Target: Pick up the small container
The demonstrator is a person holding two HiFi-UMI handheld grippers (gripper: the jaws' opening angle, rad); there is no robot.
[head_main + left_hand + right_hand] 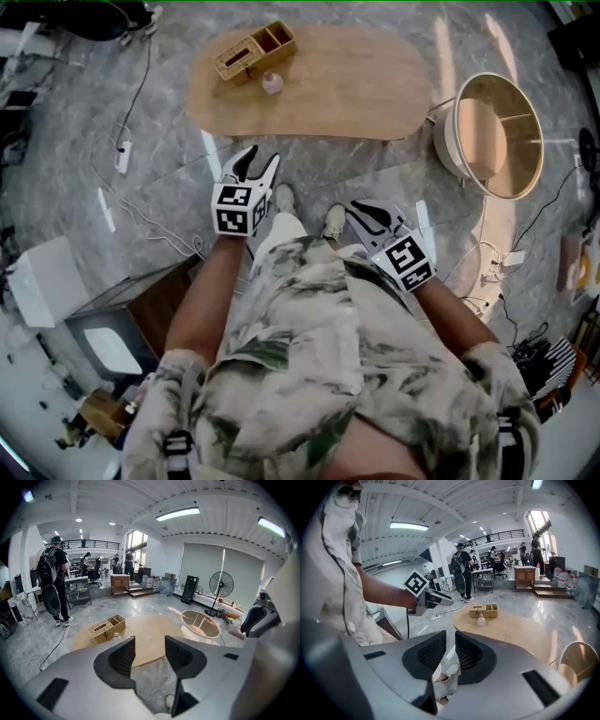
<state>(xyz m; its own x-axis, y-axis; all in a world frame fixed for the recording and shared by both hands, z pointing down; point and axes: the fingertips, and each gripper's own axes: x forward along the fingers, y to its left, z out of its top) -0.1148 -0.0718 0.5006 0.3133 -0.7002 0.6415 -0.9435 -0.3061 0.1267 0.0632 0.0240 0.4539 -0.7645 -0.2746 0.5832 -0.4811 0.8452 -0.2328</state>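
Left gripper (pixel 150 645) jaws stood apart with a clear gap, nothing between them; grey marble floor (pixel 154 686) and the near edge of the wooden table (pixel 150 634) showed through the gap. Right gripper (pixel 450 641) jaws were released too, but only a narrow slit separated them, and nothing was held there. In the head view both grippers were held in front of the person's patterned shirt (pixel 328 328), left one (pixel 261 165) pointing toward the table, right one (pixel 367 212) angled to the left, with the person's shoes (pixel 281 198) on the floor between them. Small container (pixel 272 83), a pale bottle-shaped item, stood upright on the oval table near its far left end, just beside the wicker basket (pixel 255 52) and well apart from both grippers. Right gripper view showed the same container (pixel 481 619) in front of the basket. Round white tub (pixel 448 141) sat on the floor at the table's right end.
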